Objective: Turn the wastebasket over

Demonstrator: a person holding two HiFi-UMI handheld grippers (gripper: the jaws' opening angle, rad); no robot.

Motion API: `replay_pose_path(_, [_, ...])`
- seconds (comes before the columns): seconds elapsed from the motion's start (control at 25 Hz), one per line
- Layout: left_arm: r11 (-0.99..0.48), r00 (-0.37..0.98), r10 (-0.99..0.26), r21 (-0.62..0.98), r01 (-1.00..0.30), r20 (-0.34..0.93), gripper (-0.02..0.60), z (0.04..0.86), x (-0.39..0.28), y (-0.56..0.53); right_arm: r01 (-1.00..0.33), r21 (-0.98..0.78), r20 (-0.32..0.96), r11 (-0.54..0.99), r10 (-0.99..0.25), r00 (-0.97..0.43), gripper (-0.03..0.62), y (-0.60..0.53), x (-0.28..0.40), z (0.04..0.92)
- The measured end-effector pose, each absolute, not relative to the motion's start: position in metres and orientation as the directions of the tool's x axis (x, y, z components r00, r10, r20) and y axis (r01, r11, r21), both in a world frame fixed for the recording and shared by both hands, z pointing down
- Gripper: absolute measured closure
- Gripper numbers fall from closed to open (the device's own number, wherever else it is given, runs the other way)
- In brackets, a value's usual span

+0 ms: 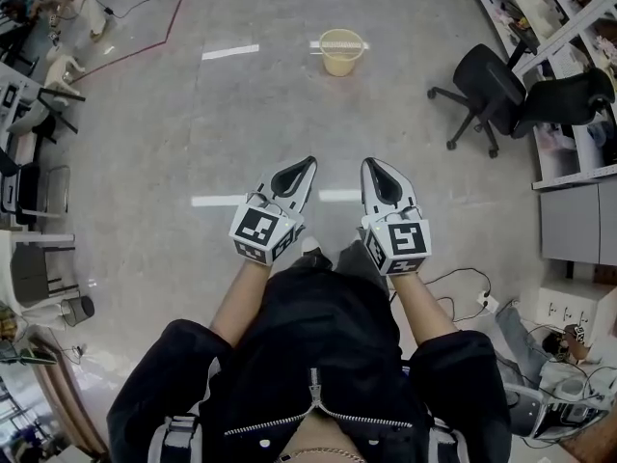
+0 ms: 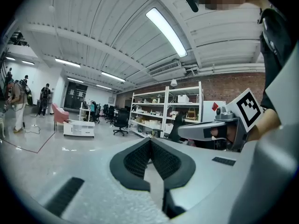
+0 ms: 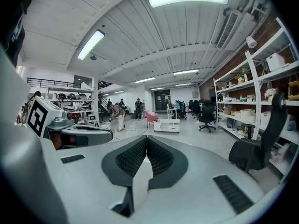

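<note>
A pale yellow wastebasket [image 1: 341,51] stands upright on the grey floor, far ahead of both grippers, its open mouth up. My left gripper [image 1: 308,163] is held near the body, jaws shut with nothing between them. My right gripper [image 1: 369,165] is beside it, also shut and empty. In the left gripper view the left gripper [image 2: 150,140] shows its closed pads, with the right gripper's marker cube [image 2: 246,108] at the right. In the right gripper view the right gripper [image 3: 146,138] is closed too. Neither gripper view shows the wastebasket.
Two black office chairs [image 1: 487,90] stand at the right near a desk and grey cabinet [image 1: 574,222]. Cables and a power strip [image 1: 487,303] lie on the floor at the lower right. White chairs [image 1: 34,268] and clutter line the left. Shelving [image 3: 254,101] and distant people [image 3: 119,112] show ahead.
</note>
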State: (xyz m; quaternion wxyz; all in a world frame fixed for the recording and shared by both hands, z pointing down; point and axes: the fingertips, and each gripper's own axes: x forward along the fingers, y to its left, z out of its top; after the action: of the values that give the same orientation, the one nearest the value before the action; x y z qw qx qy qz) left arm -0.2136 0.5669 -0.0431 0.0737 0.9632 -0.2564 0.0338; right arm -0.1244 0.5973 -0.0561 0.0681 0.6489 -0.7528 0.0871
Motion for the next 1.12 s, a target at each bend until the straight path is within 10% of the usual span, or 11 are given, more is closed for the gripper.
replay_pose_path(1.12, [-0.869,0.887,-0.442,0.179,-0.460,0.134,0.577,-0.021,-0.169,0.520,-0.995,-0.083,0.253,0.051,-0.965,-0.070,0.583,0.564,-0.073,-0.044])
